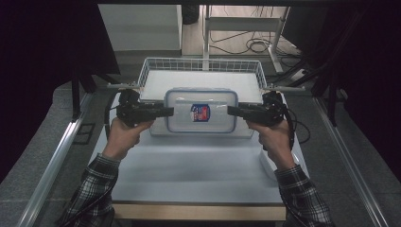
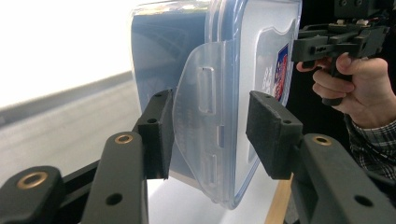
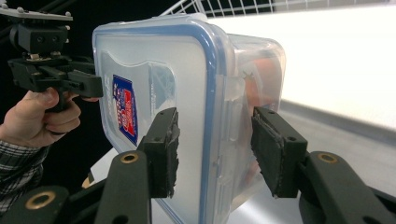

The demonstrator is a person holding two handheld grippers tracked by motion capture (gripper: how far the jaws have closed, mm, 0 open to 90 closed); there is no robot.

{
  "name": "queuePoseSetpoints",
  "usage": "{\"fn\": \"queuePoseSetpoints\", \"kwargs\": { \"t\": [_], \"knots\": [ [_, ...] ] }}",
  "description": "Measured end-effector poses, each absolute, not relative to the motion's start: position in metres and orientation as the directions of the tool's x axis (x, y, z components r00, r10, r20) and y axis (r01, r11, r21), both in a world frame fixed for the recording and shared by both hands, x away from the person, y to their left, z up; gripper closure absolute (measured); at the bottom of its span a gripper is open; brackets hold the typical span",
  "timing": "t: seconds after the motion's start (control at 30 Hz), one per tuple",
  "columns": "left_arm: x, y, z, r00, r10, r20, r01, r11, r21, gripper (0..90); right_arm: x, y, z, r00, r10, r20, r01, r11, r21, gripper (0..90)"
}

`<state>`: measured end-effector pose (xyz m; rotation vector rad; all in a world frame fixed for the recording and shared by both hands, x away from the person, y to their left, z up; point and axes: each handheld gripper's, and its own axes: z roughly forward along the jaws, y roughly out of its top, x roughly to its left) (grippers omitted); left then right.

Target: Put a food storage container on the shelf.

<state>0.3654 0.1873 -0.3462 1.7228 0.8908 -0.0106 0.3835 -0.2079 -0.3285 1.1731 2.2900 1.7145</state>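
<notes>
The left gripper (image 1: 166, 111) is held level at the left short end of the clear plastic box (image 1: 201, 111), its jaws around that end's locking flap (image 2: 205, 116). In the left gripper view one pad touches the flap's lower side, while the other pad stands just off the lid, so a firm clamp cannot be told from here.

The box hangs between the two grippers, above the near edge of the white wire basket (image 1: 156, 64) and over the white table (image 1: 189, 170). It has a blue-rimmed lid (image 3: 154, 84), latched shut at both ends. Through the wall in the right gripper view something orange (image 3: 261, 79) shows inside; what it is cannot be made out. A red, white and blue label (image 1: 200, 112) sits in the middle of the lid; its writing is too small to read.

The right gripper (image 1: 232, 111) meets the right short end of the box, jaws half spread around lid and wall, both pads close against it.
</notes>
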Motion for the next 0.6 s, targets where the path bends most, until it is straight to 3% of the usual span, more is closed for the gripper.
{"fn": "queuePoseSetpoints", "kwargs": {
  "t": [0.6],
  "knots": [
    [0.409,0.185,-0.318,0.728,0.545,-0.417,0.538,-0.076,0.840,52.9,0.422,-0.211,-0.301,-0.704,0.600,0.379,0.510,0.056,0.858,51.9]
  ]
}}
